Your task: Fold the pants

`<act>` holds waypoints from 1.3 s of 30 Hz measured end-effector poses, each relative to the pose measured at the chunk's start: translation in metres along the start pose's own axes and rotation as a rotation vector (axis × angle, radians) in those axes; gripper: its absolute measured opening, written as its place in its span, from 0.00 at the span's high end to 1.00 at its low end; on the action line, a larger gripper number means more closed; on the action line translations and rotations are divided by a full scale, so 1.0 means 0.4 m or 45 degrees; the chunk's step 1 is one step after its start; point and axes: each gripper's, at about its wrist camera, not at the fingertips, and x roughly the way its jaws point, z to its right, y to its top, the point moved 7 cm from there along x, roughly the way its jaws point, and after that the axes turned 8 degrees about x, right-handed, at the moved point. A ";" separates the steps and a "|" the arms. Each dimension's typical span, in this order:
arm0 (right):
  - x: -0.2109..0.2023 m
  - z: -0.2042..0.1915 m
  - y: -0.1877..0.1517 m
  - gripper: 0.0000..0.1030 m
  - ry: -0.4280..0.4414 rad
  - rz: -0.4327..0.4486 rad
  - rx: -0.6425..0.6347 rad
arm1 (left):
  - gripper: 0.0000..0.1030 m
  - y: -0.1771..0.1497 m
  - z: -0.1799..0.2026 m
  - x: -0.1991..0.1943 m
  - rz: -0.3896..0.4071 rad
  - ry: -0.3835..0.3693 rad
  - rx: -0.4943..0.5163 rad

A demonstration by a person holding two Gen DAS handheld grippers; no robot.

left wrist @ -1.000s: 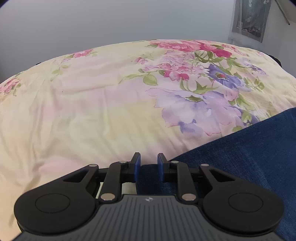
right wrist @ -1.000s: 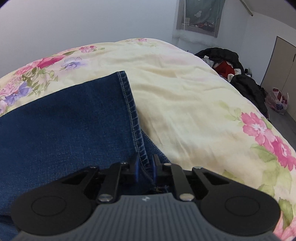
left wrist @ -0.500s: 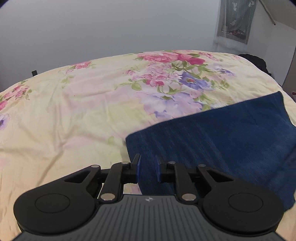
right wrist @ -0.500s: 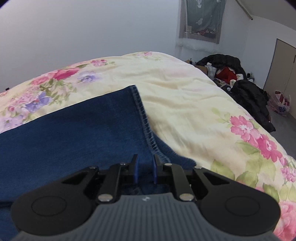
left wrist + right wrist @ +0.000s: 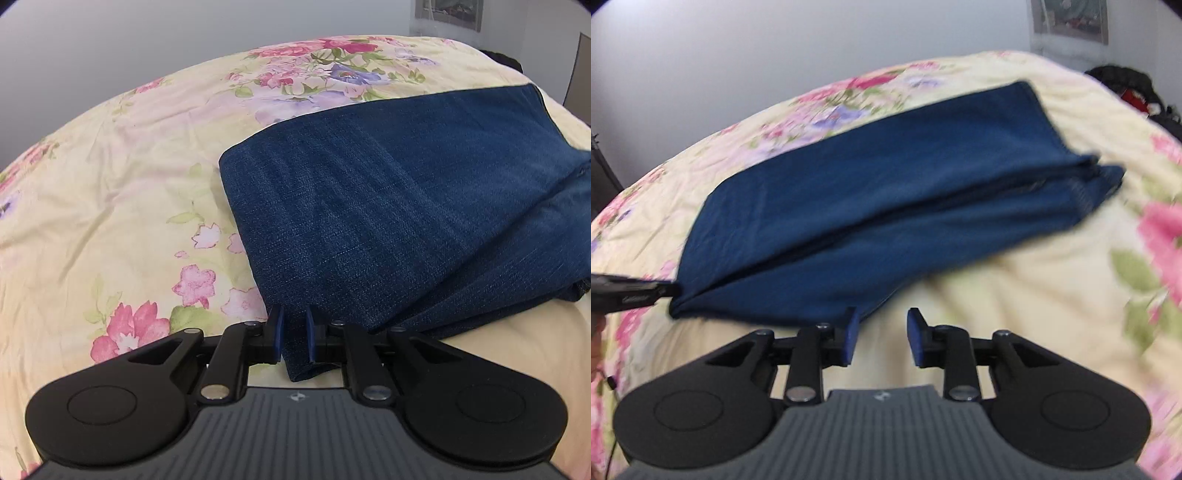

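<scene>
My left gripper [image 5: 294, 334] has been closing and pinches the near corner of the folded jeans [image 5: 388, 206], lying centre-right on the flowered bedspread [image 5: 110, 192]. My right gripper [image 5: 881, 334] has just opened, nothing between its 2 pads.

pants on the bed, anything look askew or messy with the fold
Slightly. The folded pants layers don't line up: the lower layer sticks out past the top one along the near edge and right end. The left gripper pinches a corner; the right gripper is open, empty.
</scene>
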 end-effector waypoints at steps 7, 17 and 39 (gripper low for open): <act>0.036 -0.043 -0.021 0.74 -0.007 0.038 0.054 | 0.86 -0.011 0.002 0.013 -0.004 -0.004 -0.024; 0.049 -0.019 -0.028 0.98 -0.056 -0.037 -0.037 | 0.86 -0.014 0.008 0.019 -0.005 0.037 0.003; -0.101 0.189 0.102 0.50 -0.058 0.060 0.259 | 0.83 0.086 0.022 -0.141 0.094 -0.063 -0.130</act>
